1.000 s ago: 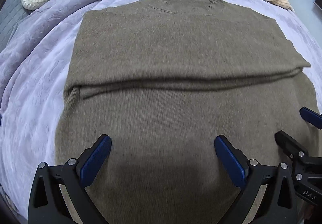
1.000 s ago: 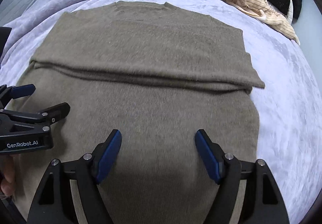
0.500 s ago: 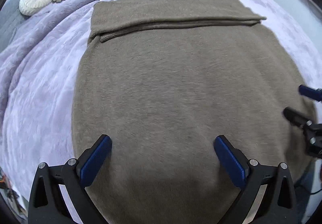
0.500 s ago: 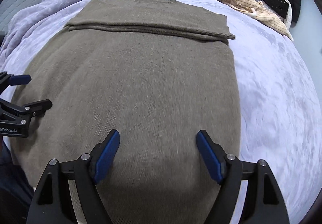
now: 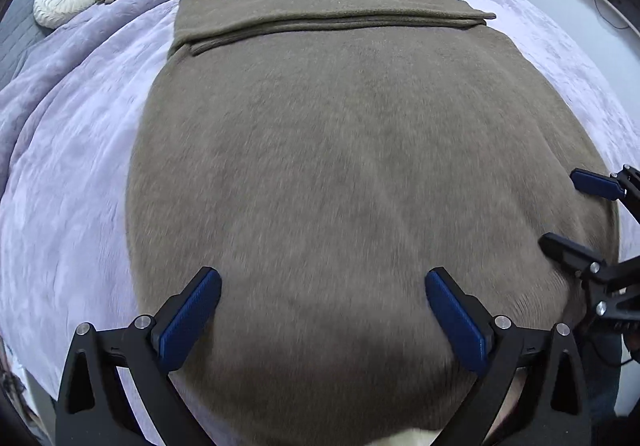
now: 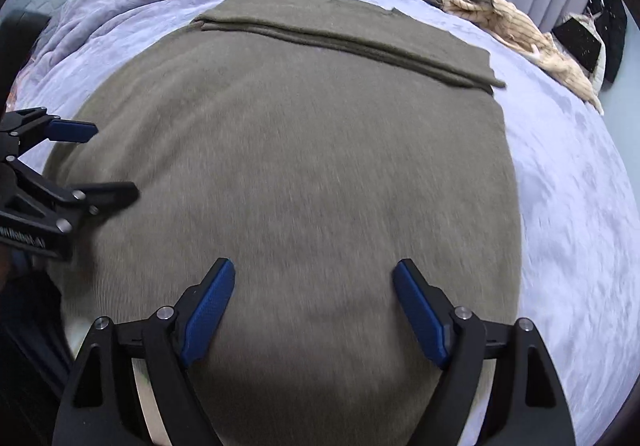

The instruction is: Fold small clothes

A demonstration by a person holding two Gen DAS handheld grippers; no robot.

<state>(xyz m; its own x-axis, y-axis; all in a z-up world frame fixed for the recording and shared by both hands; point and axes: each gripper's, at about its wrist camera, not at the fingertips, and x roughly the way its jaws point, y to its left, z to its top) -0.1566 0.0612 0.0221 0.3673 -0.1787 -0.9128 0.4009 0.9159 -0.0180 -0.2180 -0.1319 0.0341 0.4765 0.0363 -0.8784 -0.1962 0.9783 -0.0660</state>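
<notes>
Olive sweater (image 5: pixel 360 165) spread flat on the lavender bedspread (image 5: pixel 72 173), its far part folded over (a doubled band across the top). Left gripper (image 5: pixel 322 320), jaws wide apart, above the near hem; right gripper (image 6: pixel 312 312), jaws opening, nothing between them, alongside.

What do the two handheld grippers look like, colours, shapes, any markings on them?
Both match: the left gripper and the right gripper have black, angular frames with triangular cut-outs and silver screw heads, and two fingers each tipped with flat, textured blue pads. White lettering runs along the side of the left gripper's body, too blurred here to read. No cables or sleeves show clearly.
</notes>
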